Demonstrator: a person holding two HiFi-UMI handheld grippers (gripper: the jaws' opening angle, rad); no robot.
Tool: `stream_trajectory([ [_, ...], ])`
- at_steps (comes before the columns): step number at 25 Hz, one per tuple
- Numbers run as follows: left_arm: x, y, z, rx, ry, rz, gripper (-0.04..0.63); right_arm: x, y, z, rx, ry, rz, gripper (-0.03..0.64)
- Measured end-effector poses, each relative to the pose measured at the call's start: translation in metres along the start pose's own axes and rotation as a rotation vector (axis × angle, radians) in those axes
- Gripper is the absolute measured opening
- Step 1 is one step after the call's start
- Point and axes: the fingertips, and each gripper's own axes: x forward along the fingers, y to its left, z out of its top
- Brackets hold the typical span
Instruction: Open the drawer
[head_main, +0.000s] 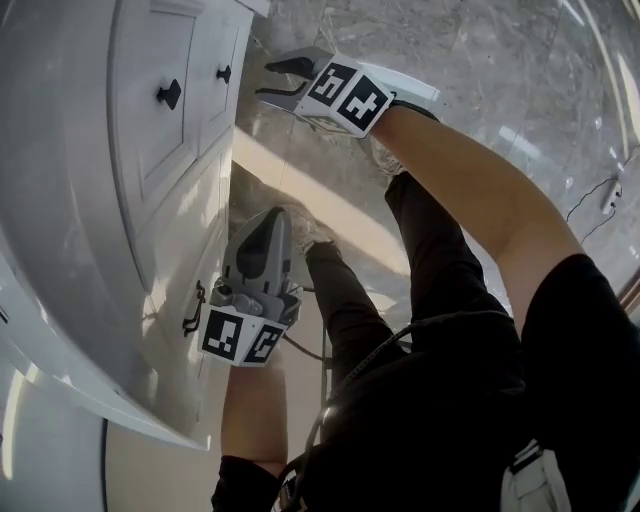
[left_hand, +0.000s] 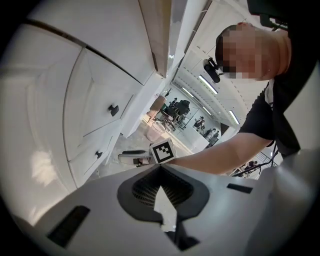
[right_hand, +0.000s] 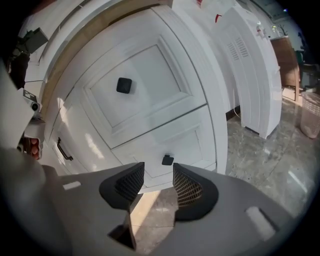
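Observation:
A white cabinet (head_main: 90, 200) fills the left of the head view. Its upper drawer carries a black knob (head_main: 170, 94), the lower drawer (right_hand: 172, 142) a smaller black knob (right_hand: 167, 160). My right gripper (head_main: 265, 80) hangs low in front of the lower drawer, open, with nothing between its pads. In the right gripper view, the small knob lies just beyond the right gripper (right_hand: 158, 175), in line with the gap and apart from the pads. My left gripper (head_main: 278, 215) is shut and empty, pointing down beside a cabinet door with a black bar handle (head_main: 193, 308).
Marble floor (head_main: 470, 70) runs along the cabinet's foot. A tall white unit (right_hand: 250, 65) stands further right, with a wicker basket (right_hand: 311, 112) past it. The person's legs and shoes (head_main: 380, 155) are close behind the grippers.

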Motion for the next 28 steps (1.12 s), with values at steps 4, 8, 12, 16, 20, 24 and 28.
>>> stream_trajectory([
  [4, 0.009, 0.016, -0.009, 0.03, 0.005, 0.04, -0.009, 0.023, -0.011, -0.012, 0.017, -0.006, 0.008, 0.156],
  [8, 0.016, 0.027, -0.017, 0.024, 0.005, 0.061, -0.009, 0.044, -0.021, -0.015, 0.045, -0.024, 0.014, 0.158],
  [12, 0.023, 0.03, -0.026, 0.019, 0.017, 0.054, -0.009, 0.062, -0.027, -0.014, 0.106, -0.043, 0.028, 0.158],
  [16, 0.026, 0.035, -0.024, 0.013, 0.014, 0.051, -0.009, 0.08, -0.03, -0.015, 0.143, -0.043, 0.051, 0.158],
  [20, 0.028, 0.037, -0.021, 0.014, 0.005, 0.042, -0.009, 0.094, -0.033, -0.019, 0.168, -0.041, 0.075, 0.158],
  [24, 0.028, 0.037, -0.02, 0.015, 0.004, 0.032, -0.009, 0.102, -0.034, -0.021, 0.135, -0.019, 0.077, 0.158],
  [28, 0.026, 0.04, -0.019, 0.004, 0.003, 0.027, -0.009, 0.106, -0.031, -0.02, 0.126, -0.021, 0.09, 0.158],
])
